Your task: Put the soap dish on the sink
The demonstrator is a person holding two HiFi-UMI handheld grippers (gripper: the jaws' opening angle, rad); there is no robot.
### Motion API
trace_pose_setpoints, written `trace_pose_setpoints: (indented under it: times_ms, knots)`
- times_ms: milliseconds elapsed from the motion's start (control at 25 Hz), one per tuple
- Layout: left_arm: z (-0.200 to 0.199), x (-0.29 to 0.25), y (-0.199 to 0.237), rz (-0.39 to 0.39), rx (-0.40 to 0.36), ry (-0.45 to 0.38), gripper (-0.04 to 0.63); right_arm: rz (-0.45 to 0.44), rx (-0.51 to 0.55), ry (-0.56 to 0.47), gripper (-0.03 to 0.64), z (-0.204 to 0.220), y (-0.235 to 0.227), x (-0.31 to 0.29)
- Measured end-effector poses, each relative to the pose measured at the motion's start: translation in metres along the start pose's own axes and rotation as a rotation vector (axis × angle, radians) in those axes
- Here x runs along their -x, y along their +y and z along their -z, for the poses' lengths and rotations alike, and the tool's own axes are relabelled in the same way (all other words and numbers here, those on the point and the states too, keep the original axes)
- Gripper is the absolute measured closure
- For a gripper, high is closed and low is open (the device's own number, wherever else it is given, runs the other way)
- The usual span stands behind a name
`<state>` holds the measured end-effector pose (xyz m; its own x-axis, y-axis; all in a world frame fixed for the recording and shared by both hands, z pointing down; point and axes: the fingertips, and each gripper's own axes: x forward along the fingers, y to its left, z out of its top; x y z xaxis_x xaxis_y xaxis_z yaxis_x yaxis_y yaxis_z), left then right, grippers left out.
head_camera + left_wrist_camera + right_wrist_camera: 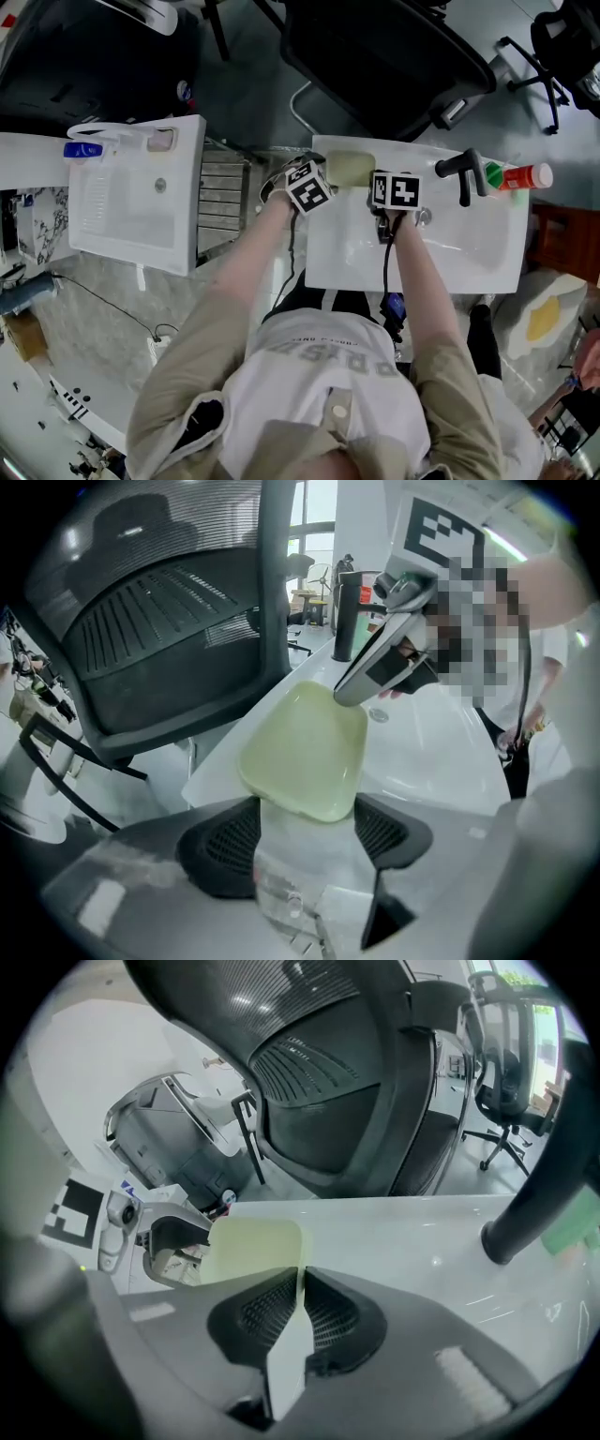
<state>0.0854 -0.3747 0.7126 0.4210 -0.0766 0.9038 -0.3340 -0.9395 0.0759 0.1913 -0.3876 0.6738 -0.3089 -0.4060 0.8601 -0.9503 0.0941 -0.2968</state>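
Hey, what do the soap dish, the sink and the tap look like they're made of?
Soap dish: pale yellow-green, smooth and faintly glossy, with a soft rounded rim; probably plastic or silicone.
Sink: glossy white with bright highlights; likely ceramic, possibly resin.
Tap: matte black with little shine; likely coated metal, though the look leaves it open.

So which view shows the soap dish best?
Left gripper view: the soap dish shows nearly whole, its hollow facing the camera. The right gripper view sees it low and foreshortened; the head view shows it small and partly covered.
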Motion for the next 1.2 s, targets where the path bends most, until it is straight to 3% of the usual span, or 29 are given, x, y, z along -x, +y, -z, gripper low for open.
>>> trace_pose_setpoints:
  times_ms: [320, 480, 1200]
  knots:
    - [-0.001, 0.000, 0.001, 0.057, 0.011, 0.037, 0.267, 0.013, 0.015, 0.032, 0.586, 0.002, -0.001, -0.006]
    - [-0.005, 0.005, 0.006, 0.029, -0.017, 0.032, 0.267, 0.011, 0.003, 0.043, 0.586, 0.004, -0.002, -0.010]
    - [0.002, 0.000, 0.003, 0.053, -0.001, 0.076, 0.267, 0.040, -0.048, 0.055, 0.591, 0.005, -0.005, -0.017]
